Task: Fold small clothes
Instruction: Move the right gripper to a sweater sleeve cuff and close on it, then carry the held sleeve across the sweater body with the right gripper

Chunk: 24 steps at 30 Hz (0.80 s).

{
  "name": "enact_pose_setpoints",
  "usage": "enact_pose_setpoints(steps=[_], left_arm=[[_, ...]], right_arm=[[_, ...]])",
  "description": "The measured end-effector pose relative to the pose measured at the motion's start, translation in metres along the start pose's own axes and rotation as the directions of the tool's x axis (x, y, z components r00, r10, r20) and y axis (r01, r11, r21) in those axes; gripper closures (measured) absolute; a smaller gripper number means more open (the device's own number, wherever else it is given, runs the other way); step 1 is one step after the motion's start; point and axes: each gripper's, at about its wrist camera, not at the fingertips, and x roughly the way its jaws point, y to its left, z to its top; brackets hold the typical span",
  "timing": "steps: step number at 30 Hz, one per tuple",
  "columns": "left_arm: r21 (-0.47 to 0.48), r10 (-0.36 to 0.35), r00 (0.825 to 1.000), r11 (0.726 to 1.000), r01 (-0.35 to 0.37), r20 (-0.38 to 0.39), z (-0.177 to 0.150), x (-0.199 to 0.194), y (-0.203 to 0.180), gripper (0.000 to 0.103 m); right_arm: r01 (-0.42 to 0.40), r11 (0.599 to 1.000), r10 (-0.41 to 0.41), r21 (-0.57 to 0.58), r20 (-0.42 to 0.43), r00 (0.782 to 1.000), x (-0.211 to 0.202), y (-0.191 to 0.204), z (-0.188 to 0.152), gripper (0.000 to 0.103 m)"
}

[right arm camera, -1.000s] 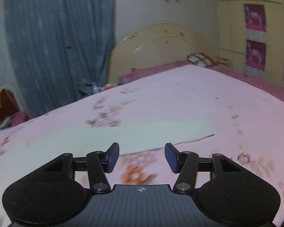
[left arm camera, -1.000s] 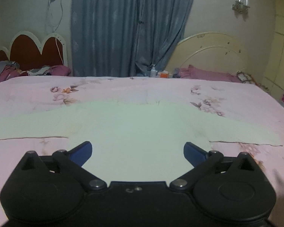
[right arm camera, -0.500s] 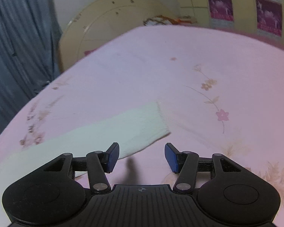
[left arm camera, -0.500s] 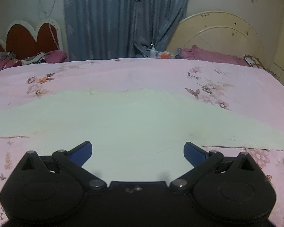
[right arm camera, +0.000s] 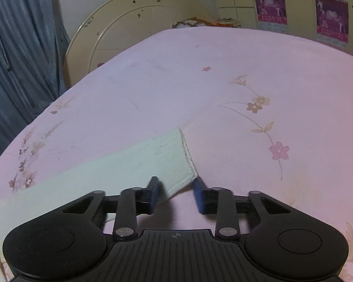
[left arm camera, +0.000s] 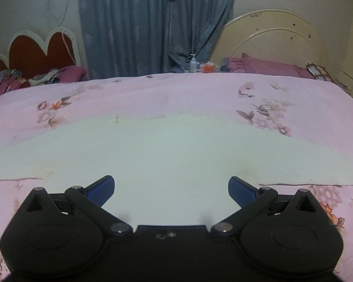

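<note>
The pale green sweater (left arm camera: 171,155) lies flat on the bed (right arm camera: 247,70), sleeves spread out. My right gripper (right arm camera: 176,192) is closing its fingers around the ribbed cuff (right arm camera: 176,157), which sits between them but isn't pinched yet. I'd say catch only knit, not the sheet underneath. My left gripper (left arm camera: 171,188) hovers wide open over the hem, holding nothing. Pink floral sheet, blue curtain (left arm camera: 153,23), cream headboard (right arm camera: 129,30) behind.
</note>
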Motion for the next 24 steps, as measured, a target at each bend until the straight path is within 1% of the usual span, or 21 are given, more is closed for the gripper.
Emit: enact_pose_setpoints(steps=[1,2,3,4,6,8,10,12,14,18,20,24], left_arm=[[-0.014,-0.005,1.0,1.0,0.005,-0.011,0.0,0.001,0.007,0.0],[-0.03,-0.012,1.0,0.999,0.011,-0.02,0.0,0.002,0.012,0.0],[-0.051,-0.026,0.999,0.998,0.024,-0.032,0.0,0.004,0.02,0.0],[-0.067,-0.04,0.998,0.997,0.037,-0.044,0.0,0.006,0.026,0.0],[-0.101,-0.062,0.996,0.993,0.055,-0.065,-0.002,0.011,0.041,0.0],[-0.128,-0.057,0.995,0.991,0.047,-0.077,-0.005,0.014,0.057,0.0],[-0.156,-0.05,0.996,0.987,0.038,-0.076,-0.01,0.015,0.076,0.0],[-0.182,-0.049,0.996,0.983,0.035,-0.07,-0.014,0.015,0.095,0.0],[-0.211,-0.075,0.995,0.976,0.06,-0.067,-0.018,0.016,0.118,0.001],[-0.242,-0.089,0.995,0.967,0.074,-0.051,-0.024,0.014,0.162,0.001],[-0.244,-0.093,0.995,0.967,0.079,-0.048,-0.028,0.01,0.183,0.001],[-0.277,-0.093,0.995,0.957,0.083,-0.025,-0.035,-0.001,0.223,0.001]], right_arm=[[0.008,1.0,-0.008,-0.019,0.004,1.0,0.002,0.002,0.0,0.083],[0.015,0.999,-0.015,-0.041,0.005,1.0,0.002,0.003,0.0,0.093],[0.014,0.998,-0.014,-0.055,-0.001,1.0,0.001,0.006,0.001,0.099],[0.017,0.998,-0.017,-0.057,-0.002,1.0,0.0,0.008,0.003,0.101],[-0.002,0.998,0.003,-0.065,0.02,1.0,-0.009,0.017,0.006,0.101],[-0.044,0.994,0.048,-0.097,0.045,0.998,-0.021,0.038,0.006,0.101],[-0.101,0.986,0.108,-0.129,0.05,0.993,-0.031,0.064,0.001,0.101],[-0.159,0.97,0.169,-0.183,0.044,0.985,-0.041,0.099,-0.01,0.101],[-0.21,0.951,0.222,-0.228,0.028,0.975,-0.047,0.135,-0.019,0.101],[-0.289,0.902,0.295,-0.32,-0.031,0.955,-0.053,0.22,-0.047,0.101],[-0.325,0.873,0.324,-0.364,-0.066,0.944,-0.057,0.258,-0.069,0.101],[-0.402,0.802,0.384,-0.442,-0.134,0.913,-0.067,0.331,-0.121,0.101]])
